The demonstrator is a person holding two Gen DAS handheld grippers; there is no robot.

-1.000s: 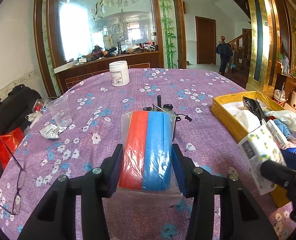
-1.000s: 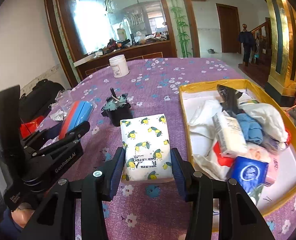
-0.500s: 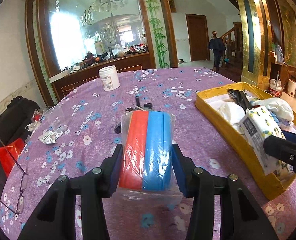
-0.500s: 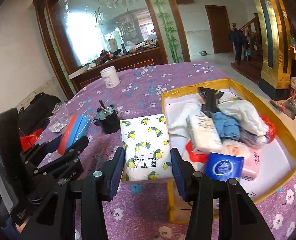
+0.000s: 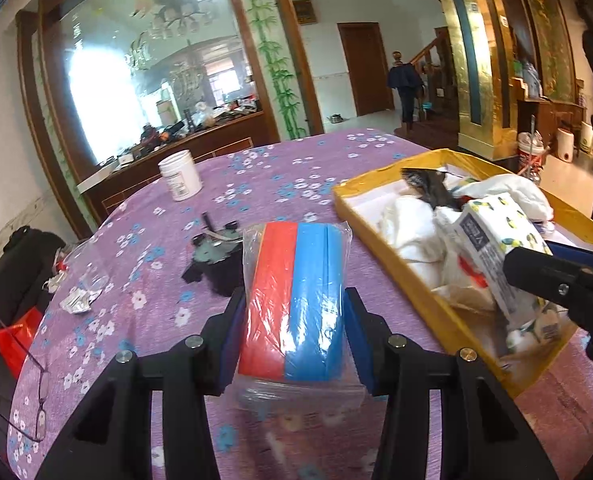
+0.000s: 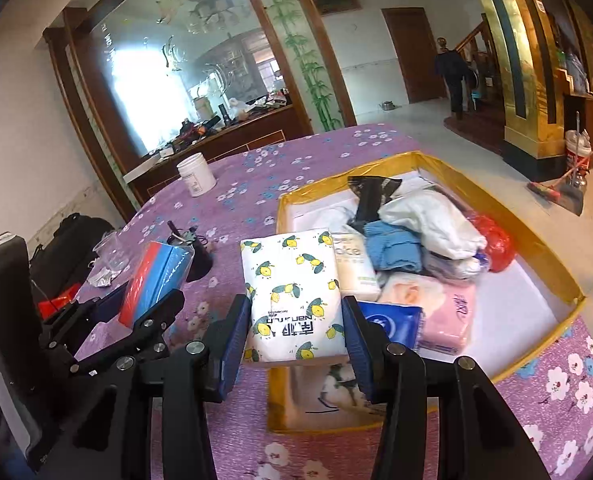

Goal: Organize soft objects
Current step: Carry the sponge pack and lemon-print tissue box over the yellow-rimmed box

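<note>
My left gripper (image 5: 294, 322) is shut on a clear-wrapped pack of red and blue sponges (image 5: 296, 300), held above the purple flowered tablecloth (image 5: 144, 280). My right gripper (image 6: 294, 334) is shut on a white tissue pack with a lemon print (image 6: 294, 300), held over the near left corner of the yellow box (image 6: 536, 240). That box holds several soft things: white cloth (image 6: 428, 220), blue cloth (image 6: 392, 246), a pink tissue pack (image 6: 448, 316), a blue pack (image 6: 392, 322). In the left wrist view the lemon pack (image 5: 496, 248) and the right gripper's arm show at the right, over the yellow box (image 5: 424, 300).
A white jar (image 5: 179, 174) stands at the table's far side. A small black device (image 5: 216, 256) lies beyond the sponges. Clear plastic and wrappers (image 5: 82, 288), a red bag (image 5: 12, 340) and glasses (image 5: 36, 392) lie at the left edge. A person (image 5: 404, 84) stands far back.
Both grippers have moved to the right with their packs. The lemon tissue pack went from over the cloth to over the box's near corner. The sponges came closer to the box.
</note>
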